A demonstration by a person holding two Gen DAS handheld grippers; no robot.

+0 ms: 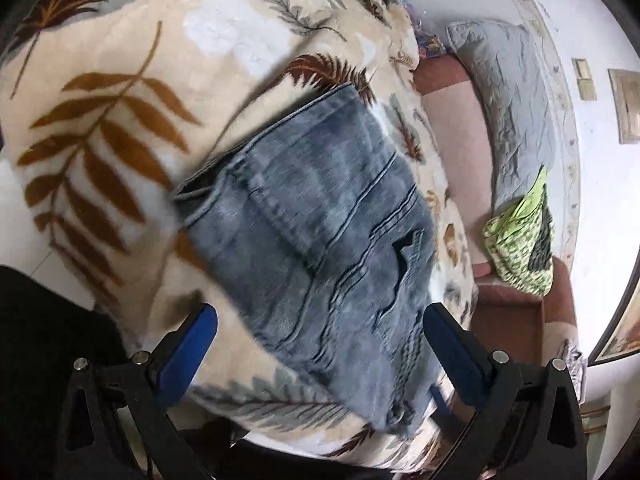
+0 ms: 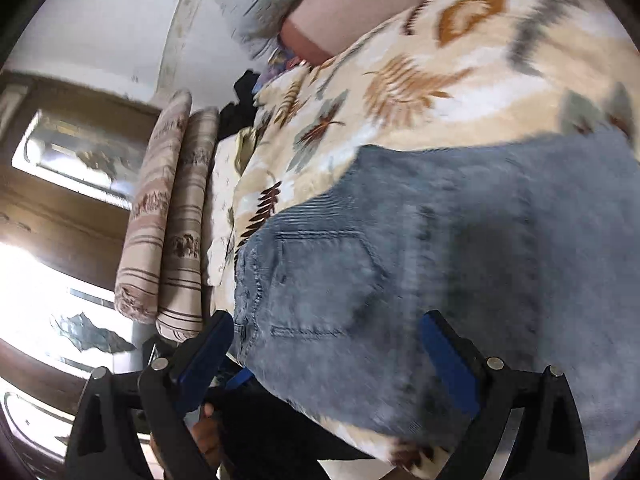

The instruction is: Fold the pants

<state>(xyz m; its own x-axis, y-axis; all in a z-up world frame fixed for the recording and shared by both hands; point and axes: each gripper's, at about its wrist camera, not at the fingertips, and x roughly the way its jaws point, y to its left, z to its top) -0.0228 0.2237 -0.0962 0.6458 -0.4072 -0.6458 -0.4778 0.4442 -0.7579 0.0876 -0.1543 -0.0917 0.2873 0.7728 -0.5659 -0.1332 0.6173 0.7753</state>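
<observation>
Faded blue jeans [image 1: 320, 232] lie folded on a cream leaf-print blanket [image 1: 120, 120] on a bed. In the left wrist view my left gripper [image 1: 320, 344] is open, its blue pads spread wide over the near end of the jeans, holding nothing. In the right wrist view the jeans [image 2: 440, 280] show a back pocket [image 2: 320, 280] and the waistband at the left. My right gripper [image 2: 328, 352] is open above that end, empty. The blanket [image 2: 400, 92] spreads beyond the jeans.
A grey pillow [image 1: 508, 120] and a green patterned cloth [image 1: 520, 248] lie at the bed's far side by the white wall. Two rolled striped cushions [image 2: 168, 220] stand beside the bed, with a wooden cabinet [image 2: 60, 184] behind. Dark clothes [image 2: 244, 100] lie past the blanket.
</observation>
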